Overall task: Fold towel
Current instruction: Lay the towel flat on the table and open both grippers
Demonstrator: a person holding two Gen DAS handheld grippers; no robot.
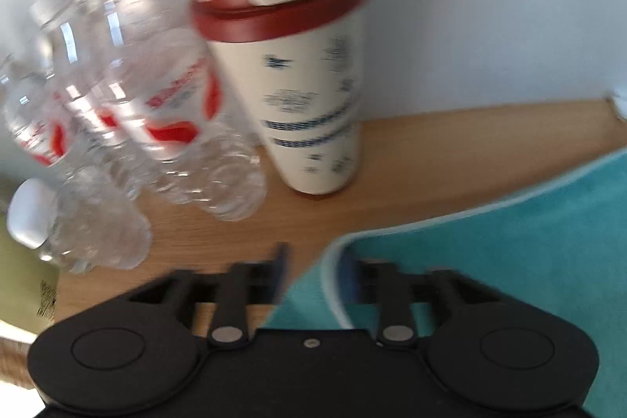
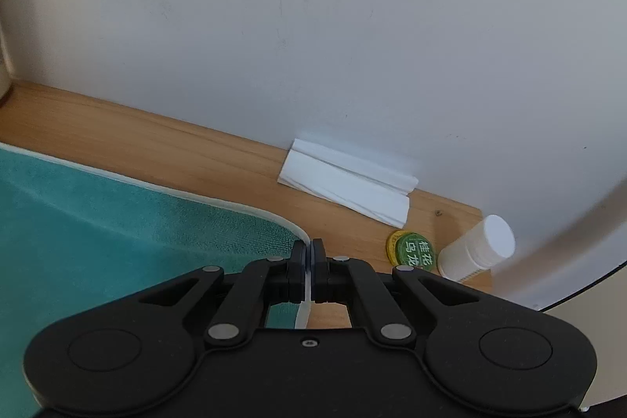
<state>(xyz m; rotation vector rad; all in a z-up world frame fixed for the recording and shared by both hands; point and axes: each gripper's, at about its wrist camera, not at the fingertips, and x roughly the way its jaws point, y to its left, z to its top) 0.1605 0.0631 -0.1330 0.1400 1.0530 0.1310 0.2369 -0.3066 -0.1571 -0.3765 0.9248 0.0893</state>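
Observation:
A teal towel (image 1: pixel 509 253) with a pale hem lies flat on the wooden table. In the blurred left wrist view its rounded corner reaches in between my left gripper's (image 1: pixel 315 269) fingers, which stand apart; the hem curls over the right finger. In the right wrist view the towel (image 2: pixel 117 241) spreads to the left, and my right gripper (image 2: pixel 310 253) is shut on its pale hem at the far right corner, the edge pinched between the two pads.
Several clear water bottles (image 1: pixel 129 112) and a red-lidded cream cup (image 1: pixel 301 85) stand close ahead of the left gripper by the white wall. On the right side lie a folded white tissue (image 2: pixel 348 183), a green-yellow round tin (image 2: pixel 411 247) and a white pill bottle (image 2: pixel 476 247).

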